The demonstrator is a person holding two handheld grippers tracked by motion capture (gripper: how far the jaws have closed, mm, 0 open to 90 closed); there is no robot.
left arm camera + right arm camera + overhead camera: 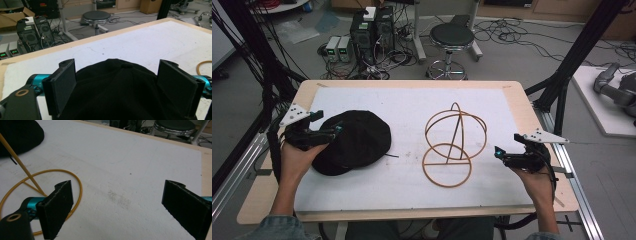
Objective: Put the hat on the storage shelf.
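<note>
One black cap [353, 141] lies on the left half of the white table cover [412, 102], and one gold wire stand [454, 144] rises at the centre right, well apart from it. There are two grippers. The left gripper [328, 134] sits at the cap's left edge; in the left gripper view its jaws stand spread on either side of the crown [117, 85], with dark cloth between the pads but nothing pinched yet. The right gripper [501, 154] hangs over bare cover just right of the stand's base ring [45, 192], jaws wide apart and holding nothing.

The cap looks soft and light: limp fabric that will fold and sag wherever it is pinched, so a grip on a single layer near the rim or brim edge should hold better than a squeeze across the rounded crown, which would likely slip off the dome. The cloth is not fragile, and it should not be slippery against the ribbed pads.

The stand is thin, stiff wire, one flat ring below and crossed hoops above on a slanted stem. It seems light enough to tip or slide if the cap drags on it, so steadying the base ring with the free gripper looks wise.

Beyond the far edge of the table stand one round stool [452, 36] and a cluster of electronics boxes [362, 35].
</note>
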